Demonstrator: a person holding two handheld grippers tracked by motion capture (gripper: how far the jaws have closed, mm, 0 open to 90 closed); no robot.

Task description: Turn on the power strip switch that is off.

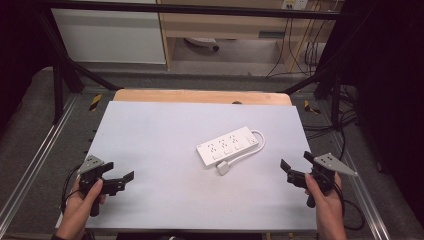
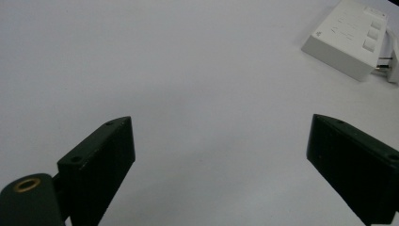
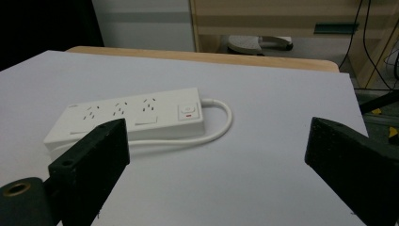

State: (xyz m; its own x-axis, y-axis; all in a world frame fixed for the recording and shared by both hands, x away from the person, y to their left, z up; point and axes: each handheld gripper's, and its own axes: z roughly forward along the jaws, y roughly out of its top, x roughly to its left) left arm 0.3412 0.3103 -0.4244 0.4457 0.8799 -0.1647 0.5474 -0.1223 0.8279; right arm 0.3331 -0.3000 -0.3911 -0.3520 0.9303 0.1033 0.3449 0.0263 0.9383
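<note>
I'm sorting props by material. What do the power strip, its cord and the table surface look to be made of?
The power strip looks like hard white plastic with a smooth, faintly glossy shell and moulded socket holes. Its cord seems rubbery or vinyl-sheathed, since it bends in a smooth loop. The table carries a matt pale grey-white top, perhaps laminate or a sheet; a light wood edge shows at its far side.

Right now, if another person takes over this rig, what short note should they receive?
Left tool: open, holding nothing, near the table's left front corner.
Right tool: open, holding nothing, near the right edge.
Power strip: lies flat on the white table, right of centre, its cable looped round one end, the plug resting beside it.
Done: nothing, the strip is untouched.
Left: probably to reach for and grasp the strip or plug.
</note>
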